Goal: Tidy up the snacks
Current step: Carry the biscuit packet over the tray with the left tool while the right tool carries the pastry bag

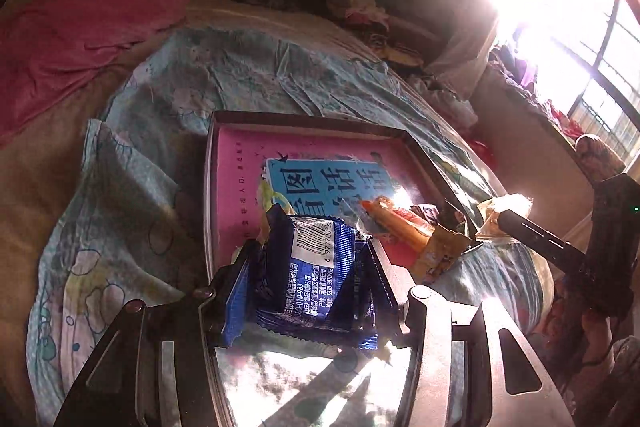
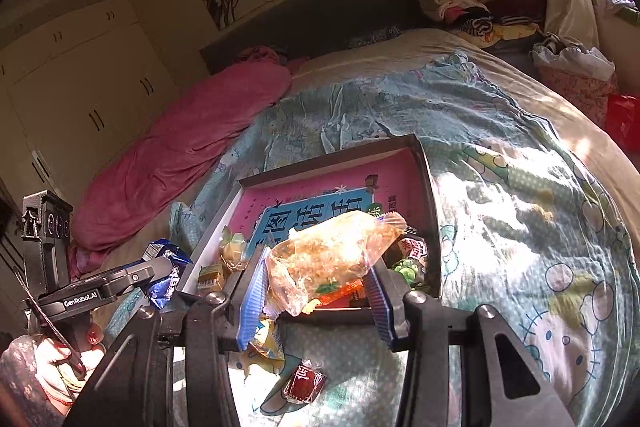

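My left gripper [image 1: 310, 251] is shut on a blue snack packet [image 1: 316, 267] with a white barcode label, held above the near edge of a shallow box [image 1: 210, 187] with a pink printed floor. An orange snack stick [image 1: 400, 223] lies in the box's near right corner. My right gripper [image 2: 314, 267] is shut on a clear packet of golden pastry [image 2: 332, 251], held over the box's near edge [image 2: 434, 211]. In the left wrist view, that pastry packet [image 1: 502, 211] shows at the right. Small snacks [image 2: 230, 247] lie in the box. The left gripper and blue packet [image 2: 164, 279] appear at left.
The box lies on a bed with a light blue cartoon quilt [image 1: 132, 187]. A red-wrapped snack [image 2: 302, 385] and a yellow packet [image 2: 264, 341] lie on the quilt near my right gripper. A pink blanket [image 2: 180, 147] lies at the bed's left. Clothes [image 2: 472, 7] pile by the headboard.
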{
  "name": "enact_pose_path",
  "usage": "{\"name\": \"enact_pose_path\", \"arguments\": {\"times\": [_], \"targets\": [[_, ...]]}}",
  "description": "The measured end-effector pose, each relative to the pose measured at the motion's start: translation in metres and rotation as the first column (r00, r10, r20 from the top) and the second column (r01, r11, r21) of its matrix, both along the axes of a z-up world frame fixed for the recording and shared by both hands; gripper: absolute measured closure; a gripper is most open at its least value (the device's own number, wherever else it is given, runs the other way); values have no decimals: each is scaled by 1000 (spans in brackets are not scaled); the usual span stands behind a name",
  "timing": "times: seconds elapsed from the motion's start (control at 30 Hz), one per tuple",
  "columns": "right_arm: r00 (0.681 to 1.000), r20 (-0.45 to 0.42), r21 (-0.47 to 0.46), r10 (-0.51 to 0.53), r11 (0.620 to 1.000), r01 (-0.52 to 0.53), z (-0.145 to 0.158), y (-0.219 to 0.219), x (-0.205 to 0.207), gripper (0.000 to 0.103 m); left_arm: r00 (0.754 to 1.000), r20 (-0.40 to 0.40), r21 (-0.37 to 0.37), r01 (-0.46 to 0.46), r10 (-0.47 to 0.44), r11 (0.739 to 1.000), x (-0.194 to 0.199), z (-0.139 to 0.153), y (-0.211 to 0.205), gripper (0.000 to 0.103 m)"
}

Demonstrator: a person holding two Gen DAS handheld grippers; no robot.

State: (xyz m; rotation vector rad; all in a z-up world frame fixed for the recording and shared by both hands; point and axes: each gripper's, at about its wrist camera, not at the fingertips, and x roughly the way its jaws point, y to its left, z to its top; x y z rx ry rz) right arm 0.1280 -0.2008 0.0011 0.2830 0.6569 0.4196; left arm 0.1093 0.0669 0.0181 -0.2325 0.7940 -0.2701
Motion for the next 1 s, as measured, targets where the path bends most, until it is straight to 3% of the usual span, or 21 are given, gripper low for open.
{"name": "enact_pose_path", "arguments": {"times": [0.5,1.0], "targets": [[1000,-16,-17,-15,1000,15,-8,1,17,56,999,16,45,-42,42,998,27,-10,9,49],[998,-55,-63,-43,997,39,-29,5,36,56,999,26,171,27,-32,985,33,-25,-26,48]]}}
